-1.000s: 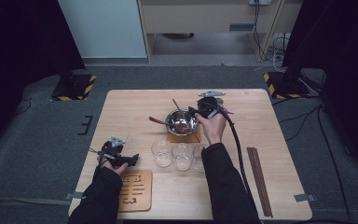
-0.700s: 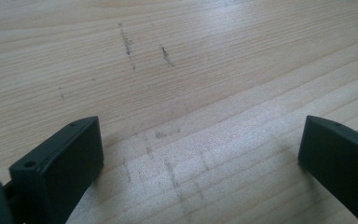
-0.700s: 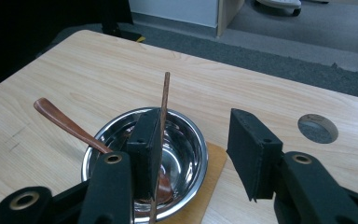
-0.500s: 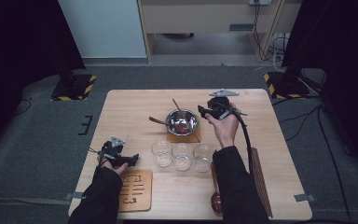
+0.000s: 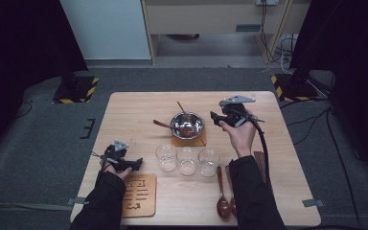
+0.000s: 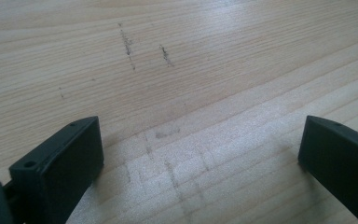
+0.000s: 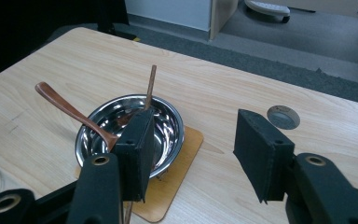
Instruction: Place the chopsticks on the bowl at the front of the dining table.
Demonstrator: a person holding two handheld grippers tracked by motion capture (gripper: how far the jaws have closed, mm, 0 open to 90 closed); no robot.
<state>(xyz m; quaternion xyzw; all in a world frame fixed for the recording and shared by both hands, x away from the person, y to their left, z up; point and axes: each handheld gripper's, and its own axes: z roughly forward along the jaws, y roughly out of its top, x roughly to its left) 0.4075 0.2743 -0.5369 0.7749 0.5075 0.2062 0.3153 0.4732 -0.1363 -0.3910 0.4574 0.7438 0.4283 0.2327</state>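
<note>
A steel bowl [image 5: 187, 125] [image 7: 102, 126] sits on a wooden coaster [image 5: 191, 140] [image 7: 177, 186] mid-table. Two wooden spoons lean in it, one handle [image 5: 162, 124] [image 7: 70, 109] out to the left, one handle [image 5: 181, 109] [image 7: 150, 86] toward the back. My right gripper [image 5: 214, 116] [image 7: 196, 135] hovers just right of the bowl, pointing at it. Its jaws have just been opening and nothing is between them. My left gripper [image 5: 136, 164] [image 6: 200, 154] rests low at the table's left front, jaws wide open over bare wood.
Three empty glasses [image 5: 187, 160] stand in a row in front of the bowl. Two more wooden spoons [image 5: 222, 201] lie by my right forearm, with dark chopsticks [image 5: 260, 160] to their right. A slotted wooden board [image 5: 138, 195] lies at the left front. A cable grommet [image 7: 283, 116] is set into the tabletop.
My right gripper has drawn back to the right, from over the bowl's right rim to beside it, with its jaws wider apart. The left gripper has stayed put.
</note>
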